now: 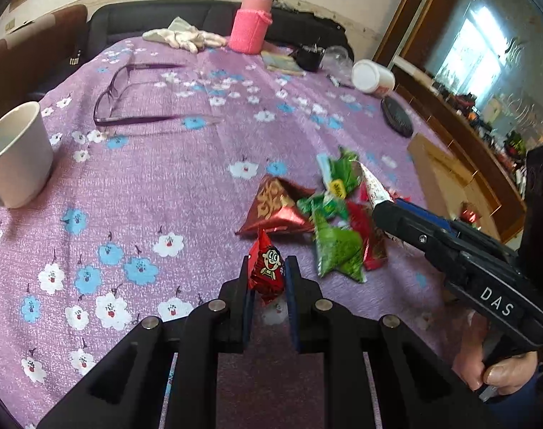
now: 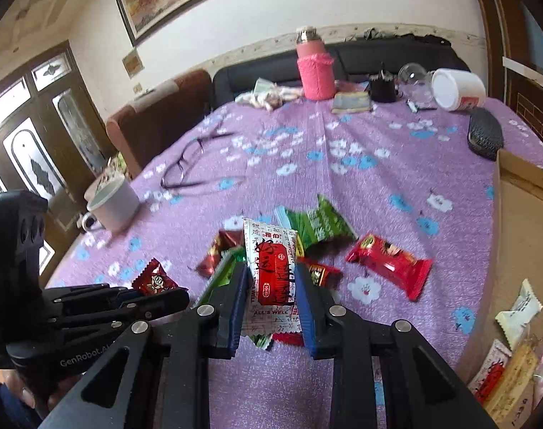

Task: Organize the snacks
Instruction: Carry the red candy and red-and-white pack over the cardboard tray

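Over the purple tablecloth (image 1: 164, 186), a small red candy (image 1: 267, 268) is clamped by the left gripper (image 1: 267, 277), while a white-and-red packet (image 2: 273, 271) is gripped by the right gripper (image 2: 271, 282).

Left gripper (image 1: 268, 271) at bottom center is pinching a little red cartoon-face candy (image 1: 266, 268), right gripper (image 1: 382, 203) pokes in from the right clamped on a red-and-white packet (image 1: 373, 186) over the snack pile (image 1: 328, 228).
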`<act>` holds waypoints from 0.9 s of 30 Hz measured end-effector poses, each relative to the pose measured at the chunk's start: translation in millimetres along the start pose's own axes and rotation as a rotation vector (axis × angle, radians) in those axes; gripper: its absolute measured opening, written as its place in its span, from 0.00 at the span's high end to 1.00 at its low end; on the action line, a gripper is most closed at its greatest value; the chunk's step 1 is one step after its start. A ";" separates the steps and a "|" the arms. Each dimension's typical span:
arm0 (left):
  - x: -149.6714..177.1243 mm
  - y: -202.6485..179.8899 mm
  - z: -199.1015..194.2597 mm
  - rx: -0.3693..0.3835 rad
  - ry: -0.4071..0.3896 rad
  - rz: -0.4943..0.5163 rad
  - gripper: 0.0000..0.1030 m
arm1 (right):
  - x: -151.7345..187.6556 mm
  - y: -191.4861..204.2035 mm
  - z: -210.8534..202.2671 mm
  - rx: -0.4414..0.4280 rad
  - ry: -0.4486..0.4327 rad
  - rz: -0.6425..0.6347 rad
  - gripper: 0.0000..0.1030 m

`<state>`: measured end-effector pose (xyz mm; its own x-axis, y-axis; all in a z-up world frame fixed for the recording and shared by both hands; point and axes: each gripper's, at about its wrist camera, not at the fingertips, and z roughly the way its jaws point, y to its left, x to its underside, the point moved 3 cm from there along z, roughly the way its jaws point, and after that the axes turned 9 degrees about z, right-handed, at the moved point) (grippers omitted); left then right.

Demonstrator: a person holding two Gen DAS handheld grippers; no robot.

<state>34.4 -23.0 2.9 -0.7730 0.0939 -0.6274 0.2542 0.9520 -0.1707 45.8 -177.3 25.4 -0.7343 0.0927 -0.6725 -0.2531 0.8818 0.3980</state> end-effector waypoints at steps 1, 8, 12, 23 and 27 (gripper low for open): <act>-0.9 -0.4 -2.6 -0.012 -0.014 0.005 0.85 | -0.7 -0.3 -1.5 -0.005 -0.006 0.007 0.72; -5.0 -2.6 -9.4 -0.017 -0.059 0.020 0.85 | -7.7 -7.3 -7.0 -0.028 -0.019 0.056 0.72; -4.9 -3.8 -8.0 -0.030 -0.056 0.033 0.85 | -10.7 -11.4 -11.5 -0.062 -0.019 0.098 0.72; -4.5 -4.1 -6.7 -0.045 -0.057 0.042 0.85 | -14.0 -16.8 -18.3 -0.066 -0.036 0.136 0.72; -4.5 -7.0 -7.5 -0.047 -0.063 0.053 0.85 | -20.0 -25.4 -24.0 -0.052 -0.060 0.162 0.72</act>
<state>31.8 -27.8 12.6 -0.7208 0.1279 -0.6813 0.2656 0.9588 -0.1010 51.8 -212.7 43.7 -0.7295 0.2605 -0.6324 -0.1678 0.8282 0.5347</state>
